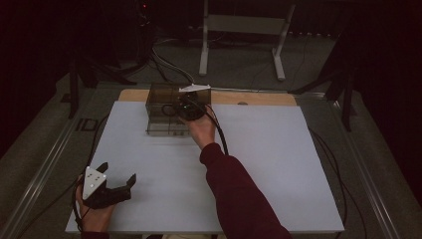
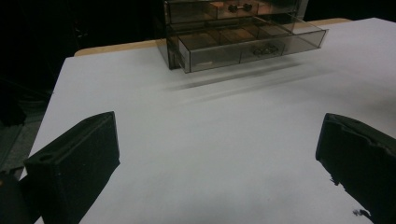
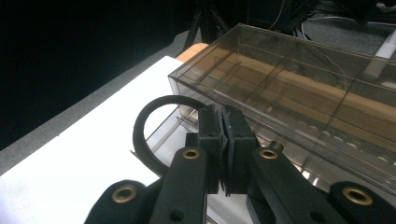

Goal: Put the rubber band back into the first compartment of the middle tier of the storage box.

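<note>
A smoky clear drawer box [image 1: 161, 95] stands at the table's far middle, its bottom drawer [image 1: 165, 128] pulled out toward me. My right gripper [image 1: 183, 106] hovers over that box's front, jaws shut on a thin black band [image 1: 169, 109]. In the right gripper view the band [image 3: 140, 135] loops out to the left of the closed right gripper [image 3: 225, 126], just above the open drawer [image 3: 168, 133]. My left gripper [image 1: 118, 172] rests near the table's front left corner, wide open and holding nothing. The left gripper view looks between its spread jaws at the box [image 2: 233, 9] and its open drawer [image 2: 252, 44].
The white tabletop [image 1: 268, 164] lies bare between the two hands. Small dark items [image 2: 264, 49] sit in the open drawer's compartments. A white stand [image 1: 244, 30], tripod legs and cables are on the floor behind the table.
</note>
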The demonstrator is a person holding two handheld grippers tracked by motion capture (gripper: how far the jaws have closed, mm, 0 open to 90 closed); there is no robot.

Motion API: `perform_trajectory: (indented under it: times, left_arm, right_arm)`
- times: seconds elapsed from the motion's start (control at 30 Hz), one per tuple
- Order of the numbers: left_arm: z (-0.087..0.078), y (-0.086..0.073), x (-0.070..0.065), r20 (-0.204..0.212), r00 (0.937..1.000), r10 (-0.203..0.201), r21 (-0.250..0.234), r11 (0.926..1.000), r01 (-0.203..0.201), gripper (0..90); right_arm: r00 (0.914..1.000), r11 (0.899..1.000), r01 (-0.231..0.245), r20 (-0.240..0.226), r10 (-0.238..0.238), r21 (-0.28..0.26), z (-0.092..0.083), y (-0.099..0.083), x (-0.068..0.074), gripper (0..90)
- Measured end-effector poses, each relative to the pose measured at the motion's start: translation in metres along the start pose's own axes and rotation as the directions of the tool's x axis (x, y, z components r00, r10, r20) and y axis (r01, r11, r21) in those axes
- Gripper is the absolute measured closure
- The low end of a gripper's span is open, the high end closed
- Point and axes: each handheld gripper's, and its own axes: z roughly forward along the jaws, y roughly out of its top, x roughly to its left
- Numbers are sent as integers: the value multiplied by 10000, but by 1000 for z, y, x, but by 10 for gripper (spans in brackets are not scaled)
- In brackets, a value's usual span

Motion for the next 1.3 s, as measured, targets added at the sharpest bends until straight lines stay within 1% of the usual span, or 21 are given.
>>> perform_trajectory:
  times: [0.17, 0.27, 0.57, 0.93, 1.07, 1.3]
  left_arm:
    - [0, 0, 0, 18, 10000, -4, -5, 10000, 4, 4]
    - [0, 0, 0, 16, 10000, -20, -27, 10000, 20, 4]
    - [1, 0, 0, 21, 10000, -5, -28, 10000, 5, 4]
    - [0, 1, 0, 89, 9999, -73, -103, 9999, 74, 4]
    - [1, 1, 0, 109, 9999, -17, -49, 10000, 17, 4]
    - [1, 1, -1, 125, 9999, -43, -65, 10000, 44, 4]
  right_arm:
    - [10000, 10000, -12, -2, 12, 14, 4, 1, 1, 887]
    - [10000, 10000, 63, 39, -63, 23, 6, 1, 1, 886]
    - [9999, 9999, -121, 54, 121, 51, 15, 0, -1, 886]
    - [9999, 9999, -103, 18, 103, 100, 28, 2, 5, 886]
    - [9999, 9998, -123, 6, 123, 135, 32, 0, 5, 886]
    - [9997, 9995, -227, 21, 227, 200, 38, -5, 7, 884]
